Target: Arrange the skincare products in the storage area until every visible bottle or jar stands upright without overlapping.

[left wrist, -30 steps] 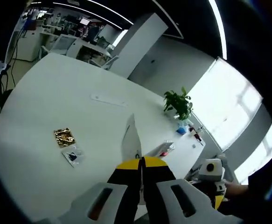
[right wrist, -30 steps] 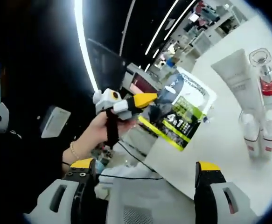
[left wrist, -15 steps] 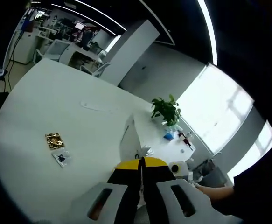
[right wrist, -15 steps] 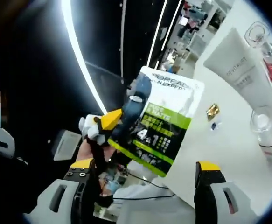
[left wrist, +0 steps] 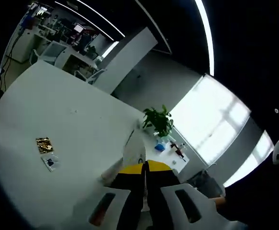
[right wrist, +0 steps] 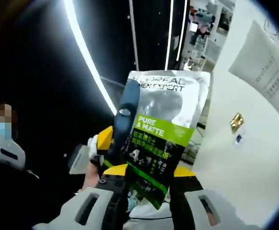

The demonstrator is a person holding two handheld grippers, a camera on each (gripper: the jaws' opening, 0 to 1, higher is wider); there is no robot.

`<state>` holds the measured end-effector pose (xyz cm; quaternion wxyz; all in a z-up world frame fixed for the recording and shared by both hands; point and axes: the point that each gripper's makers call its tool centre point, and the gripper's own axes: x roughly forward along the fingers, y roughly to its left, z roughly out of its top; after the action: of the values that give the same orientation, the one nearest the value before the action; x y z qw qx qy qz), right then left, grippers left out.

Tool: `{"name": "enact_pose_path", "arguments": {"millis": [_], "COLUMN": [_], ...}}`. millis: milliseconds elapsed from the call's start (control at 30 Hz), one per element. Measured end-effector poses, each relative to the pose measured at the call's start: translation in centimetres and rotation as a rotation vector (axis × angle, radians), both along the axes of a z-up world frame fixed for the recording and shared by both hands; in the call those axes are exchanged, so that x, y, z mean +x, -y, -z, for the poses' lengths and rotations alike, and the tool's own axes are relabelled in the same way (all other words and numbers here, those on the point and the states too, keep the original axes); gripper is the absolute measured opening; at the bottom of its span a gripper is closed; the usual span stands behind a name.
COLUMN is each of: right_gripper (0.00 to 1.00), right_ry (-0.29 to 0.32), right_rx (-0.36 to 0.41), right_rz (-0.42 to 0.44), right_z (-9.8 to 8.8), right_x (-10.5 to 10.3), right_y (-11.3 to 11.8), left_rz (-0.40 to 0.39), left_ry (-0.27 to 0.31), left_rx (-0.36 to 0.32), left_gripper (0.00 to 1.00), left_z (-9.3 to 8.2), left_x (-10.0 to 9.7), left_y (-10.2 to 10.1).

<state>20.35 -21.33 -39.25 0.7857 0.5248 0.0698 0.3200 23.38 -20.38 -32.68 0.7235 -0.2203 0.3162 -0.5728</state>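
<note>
White table (left wrist: pixel 62 124) is seen stretching through an open-plan office, with a potted plant (left wrist: pixel 157 122) far off and a white tube (right wrist: pixel 269 72) marked REVITALIFT lying at the right gripper view's edge. A L'Oréal Men Expert tube (right wrist: pixel 161 139), printed PURE & MATTE and 4 in 1, is held clear above the table, pinched by the left gripper (left wrist: pixel 145 168) and with the right gripper (right wrist: pixel 149 171) narrowed around its lower end. For a clean handover, a firm hold by the right jaws should be confirmed before the left is released.

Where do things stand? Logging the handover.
Left tongs shut on pouch. Right tongs closed on its lower edge. Pouch held above table, nothing in the way.
</note>
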Motion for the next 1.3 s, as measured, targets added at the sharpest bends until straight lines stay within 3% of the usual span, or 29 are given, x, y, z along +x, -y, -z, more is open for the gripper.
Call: {"name": "enact_pose_path", "arguments": {"millis": [167, 300, 600, 733, 900, 967, 1167, 1300], "right_gripper": [0.00, 0.00, 0.00, 0.00, 0.00, 0.00, 0.00, 0.00], "right_ry": [0.058, 0.061, 0.069, 0.078, 0.100, 0.111, 0.144, 0.156], "right_rx": [0.057, -0.065, -0.195, -0.251, -0.245, -0.281, -0.386, -0.388], "right_rz": [0.069, 0.051, -0.004, -0.043, -0.063, -0.078, -0.162, -0.179], "right_z": [-1.9, -1.9, -2.9, -3.0, -3.7, -3.7, -3.7, -4.0], "right_x": [-0.9, -1.6, -3.1, -3.9, -4.7, -5.1, -6.7, -7.3], "right_y": [2.3, 2.5, 3.0, 2.6, 2.5, 2.3, 1.2, 1.0], "left_rz": [-0.031, -0.028, 0.038, 0.066, 0.120, 0.134, 0.158, 0.165], "left_ry": [0.007, -0.021, -0.031, -0.035, -0.040, -0.042, -0.075, -0.074], "left_rx": [-0.017, -0.048, -0.098, -0.112, -0.135, -0.154, -0.217, -0.241], "left_gripper": [0.01, 0.01, 0.00, 0.09, 0.17, 0.20, 0.17, 0.07], "left_z": [0.2, 0.7, 1.0, 0.7, 0.3, 0.1, -0.6, -1.0], "left_x": [0.6, 0.0, -2.5, -3.2, -4.4, -4.7, -4.8, -4.8], "left_y": [-1.2, -1.4, -0.6, -0.1, 0.9, 1.4, 2.6, 3.3]}}
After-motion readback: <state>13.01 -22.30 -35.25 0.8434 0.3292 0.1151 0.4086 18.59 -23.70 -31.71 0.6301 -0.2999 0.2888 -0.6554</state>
